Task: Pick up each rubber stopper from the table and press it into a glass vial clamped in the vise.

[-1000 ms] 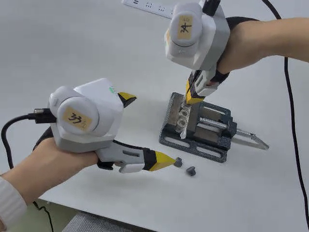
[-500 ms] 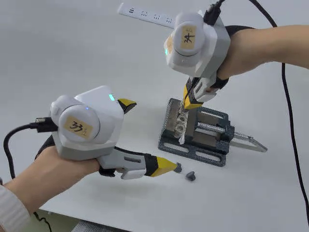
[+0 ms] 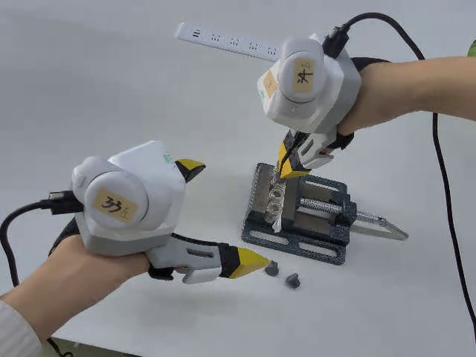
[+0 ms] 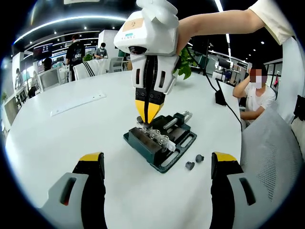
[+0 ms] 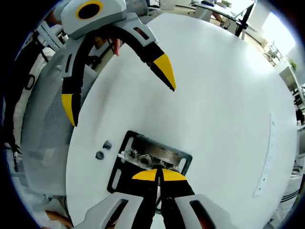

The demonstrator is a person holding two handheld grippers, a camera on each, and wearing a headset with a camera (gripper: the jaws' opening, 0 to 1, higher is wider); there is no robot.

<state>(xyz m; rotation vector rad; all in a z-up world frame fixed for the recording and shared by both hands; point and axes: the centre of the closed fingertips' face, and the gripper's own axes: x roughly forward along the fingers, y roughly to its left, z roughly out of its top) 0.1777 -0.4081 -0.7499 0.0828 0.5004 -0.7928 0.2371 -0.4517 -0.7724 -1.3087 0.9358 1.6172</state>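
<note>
Left gripper [image 3: 224, 213] wide open beside stoppers [image 3: 293, 280], right gripper [image 3: 285, 172] closed over vials [image 3: 276, 199] in vise [image 3: 327, 223]

Bare table [image 3: 111, 89] around vise [image 3: 327, 217], right gripper [image 3: 284, 172] above vials [image 3: 275, 201]

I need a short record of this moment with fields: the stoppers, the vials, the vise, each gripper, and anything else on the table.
stoppers: two, dark grey, loose on the table, apart, in front of the vise
vials: clear glass, in a row, clamped in the vise
left gripper: open, low, lower tip close to the nearer stopper
right gripper: shut, tips pointing down over the vials; whether it holds a stopper is hidden
other: white power strip at the far side
</note>
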